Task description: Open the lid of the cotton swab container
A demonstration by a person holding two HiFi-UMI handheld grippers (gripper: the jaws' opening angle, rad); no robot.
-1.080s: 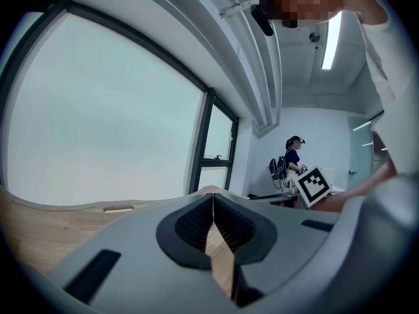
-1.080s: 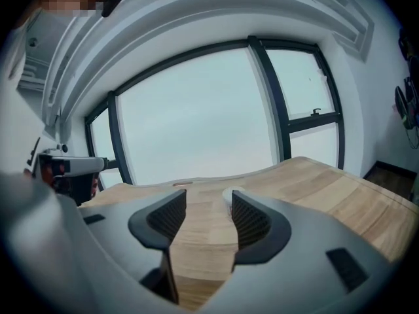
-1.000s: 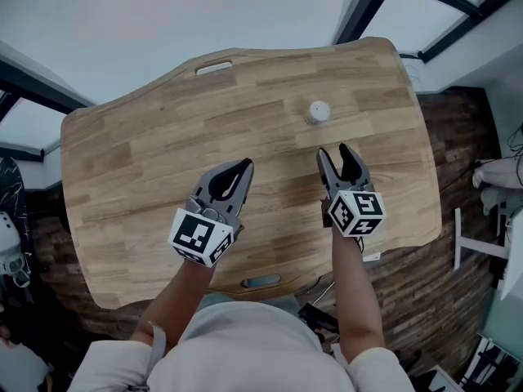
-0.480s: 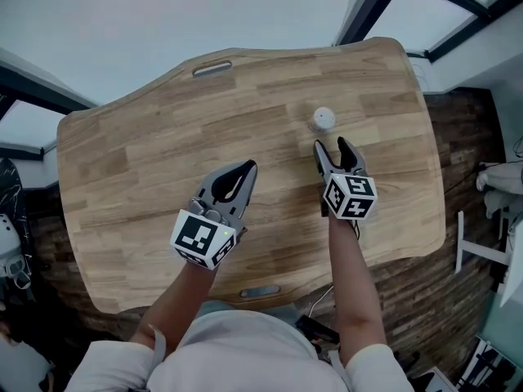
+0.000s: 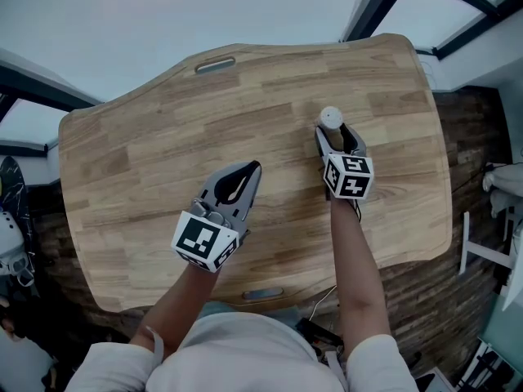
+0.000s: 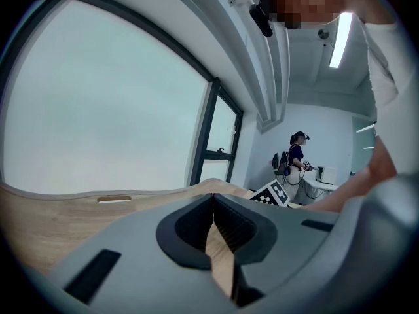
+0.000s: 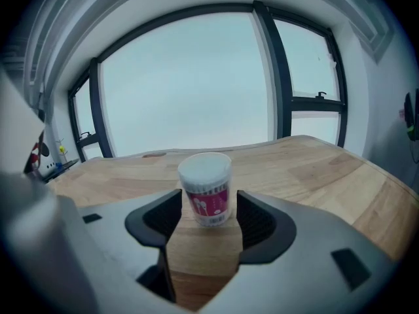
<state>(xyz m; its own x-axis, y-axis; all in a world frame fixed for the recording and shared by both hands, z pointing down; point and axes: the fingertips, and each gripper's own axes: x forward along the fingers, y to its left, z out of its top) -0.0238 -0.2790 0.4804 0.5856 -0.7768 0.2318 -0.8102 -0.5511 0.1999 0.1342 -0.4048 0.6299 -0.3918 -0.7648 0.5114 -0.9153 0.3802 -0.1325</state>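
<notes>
The cotton swab container (image 5: pixel 330 118) is a small clear tub with a white lid and a red label. It stands upright on the wooden table (image 5: pixel 147 153), right of the middle. In the right gripper view the container (image 7: pixel 206 188) sits between the tips of my right gripper (image 7: pixel 208 201), with a gap on each side. The jaws of my right gripper (image 5: pixel 338 134) have just been opening and stand wide, their pads off the tub. My left gripper (image 5: pixel 248 172) hovers over the table's middle, shut and empty; in its own view the left gripper (image 6: pixel 213 205) has its jaws meeting.
A handle slot (image 5: pixel 215 64) is cut near the table's far edge and another slot (image 5: pixel 261 294) near the front edge. The table's right edge (image 5: pixel 445 178) drops to a dark wooden floor. A person (image 6: pixel 298 159) stands far off in the room.
My right gripper has moved forward and down to the container, so its tips now flank the tub. The left gripper has barely shifted.
</notes>
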